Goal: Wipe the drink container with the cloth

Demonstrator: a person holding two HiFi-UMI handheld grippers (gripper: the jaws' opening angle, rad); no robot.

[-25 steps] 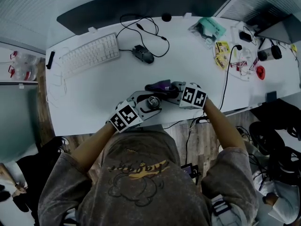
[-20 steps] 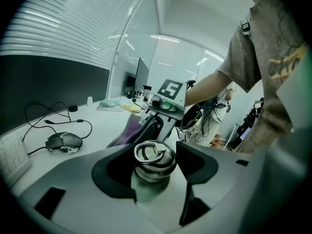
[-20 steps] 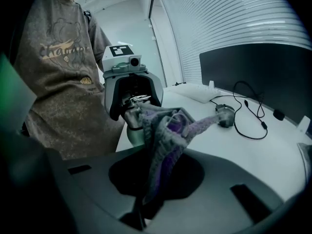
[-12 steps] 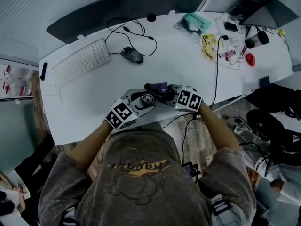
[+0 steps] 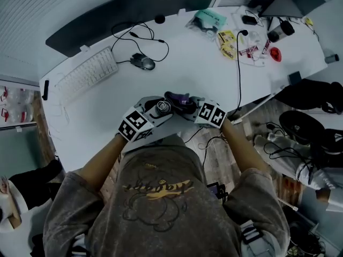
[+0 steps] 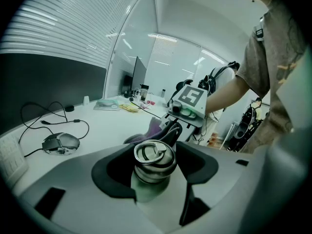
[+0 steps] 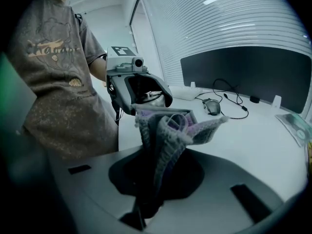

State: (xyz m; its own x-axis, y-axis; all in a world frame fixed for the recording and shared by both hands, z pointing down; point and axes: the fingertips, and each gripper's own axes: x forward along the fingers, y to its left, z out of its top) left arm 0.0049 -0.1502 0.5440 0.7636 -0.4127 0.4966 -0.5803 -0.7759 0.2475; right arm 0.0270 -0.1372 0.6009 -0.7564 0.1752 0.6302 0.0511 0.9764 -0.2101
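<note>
A small metal drink container (image 6: 153, 162) with a ring lid sits between the jaws of my left gripper (image 6: 155, 189), which is shut on it; from the head view the drink container (image 5: 162, 108) shows just above the table's near edge. My right gripper (image 7: 152, 199) is shut on a knitted purple and grey cloth (image 7: 168, 130), which stands bunched up out of the jaws. In the head view the cloth (image 5: 178, 99) lies against the container's right side, with the right gripper (image 5: 194, 111) close beside it and the left gripper (image 5: 155, 115) facing it.
On the white table (image 5: 193, 63) lie a keyboard (image 5: 86, 74), a mouse (image 5: 143, 62) with black cables, and at the far right packets and small items (image 5: 236, 39). A dark monitor (image 5: 118, 15) stands at the back. The person's torso is right at the table's near edge.
The head view has swung, so the table sits higher and more tilted in frame. Both grippers stay together at the near edge, cloth against the container, shifted slightly left and up.
</note>
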